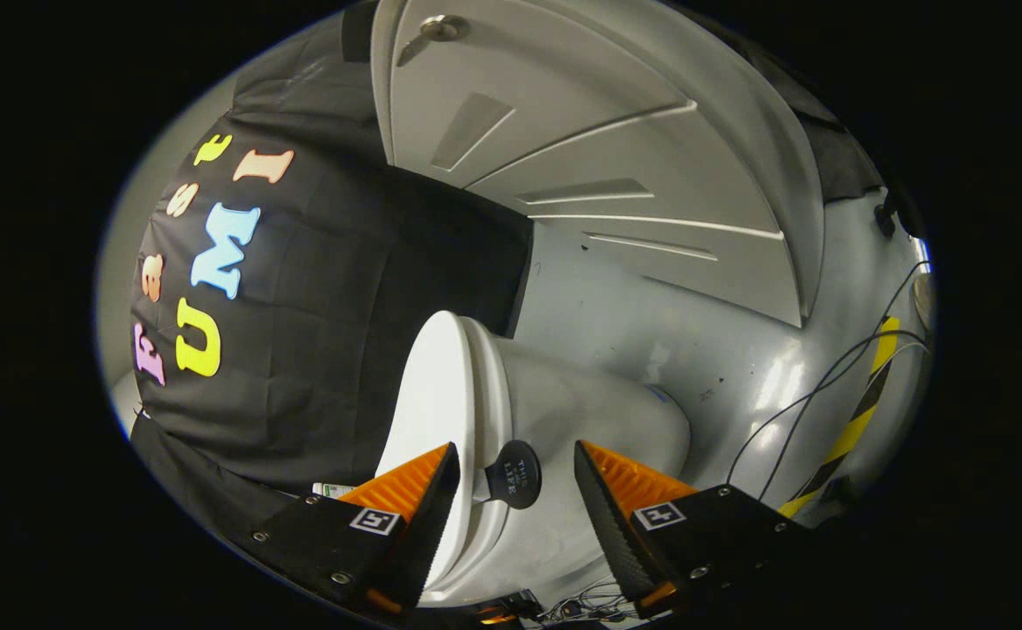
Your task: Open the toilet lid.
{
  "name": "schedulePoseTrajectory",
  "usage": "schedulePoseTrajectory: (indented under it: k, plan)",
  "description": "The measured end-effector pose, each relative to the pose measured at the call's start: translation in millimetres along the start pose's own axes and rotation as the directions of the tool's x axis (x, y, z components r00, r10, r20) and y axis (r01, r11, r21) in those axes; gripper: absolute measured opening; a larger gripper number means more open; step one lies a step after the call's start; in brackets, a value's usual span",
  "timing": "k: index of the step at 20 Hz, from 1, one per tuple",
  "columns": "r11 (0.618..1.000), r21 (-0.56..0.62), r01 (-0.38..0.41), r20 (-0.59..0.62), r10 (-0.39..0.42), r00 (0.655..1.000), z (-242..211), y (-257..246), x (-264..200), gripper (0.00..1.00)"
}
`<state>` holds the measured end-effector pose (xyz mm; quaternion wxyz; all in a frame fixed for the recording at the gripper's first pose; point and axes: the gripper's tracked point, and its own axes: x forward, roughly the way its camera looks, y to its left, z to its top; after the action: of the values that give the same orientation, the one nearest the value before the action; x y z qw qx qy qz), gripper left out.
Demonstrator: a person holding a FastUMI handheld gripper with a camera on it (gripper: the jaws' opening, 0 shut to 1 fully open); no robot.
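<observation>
Two fingers of the gripper (515, 477) stand wide apart at the near edge of the view, clamped on nothing, with open space between their inner faces. Between them, just ahead of the tips, sits a round dark lifting tab (514, 474) fixed to the rim of the toilet lid (437, 394). Neither finger touches the tab; the left finger lies just beside the lid's edge, and the right one is well apart from it, over the bowl's side. The whole view is rolled, so the toilet (581, 420) appears tipped over: its white lid faces left toward the black cloth wall (318, 306), and its grey-white body runs off to the right. The lid lies closed against the seat, with only a thin seam showing between them. Beyond the toilet, at the far side, a white panelled door (598, 149) with a metal handle (437, 31) fills the upper part of the scene. The shiny grey floor (738, 350) spreads to the right, crossed by thin dark cables (826, 385) and a yellow-and-black striped tape (861, 407).
</observation>
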<state>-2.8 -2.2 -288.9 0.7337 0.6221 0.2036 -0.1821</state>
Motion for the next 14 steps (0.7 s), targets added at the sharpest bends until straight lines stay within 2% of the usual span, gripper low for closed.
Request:
schedulePoseTrajectory:
  k: [5,8,13,14]
  plan:
    - [1.0,0.002,-0.031,-0.006,0.031,1.0,5.4,15.2,10.2,0.67]
    - [1.0,-0.002,-0.027,-0.015,0.027,1.0,4.6,11.5,13.8,0.5]
    - [1.0,-0.013,-0.008,-0.026,0.007,1.0,5.8,7.0,16.5,0.34]
    - [1.0,-0.004,-0.012,-0.029,0.012,1.0,6.0,7.8,15.0,0.26]
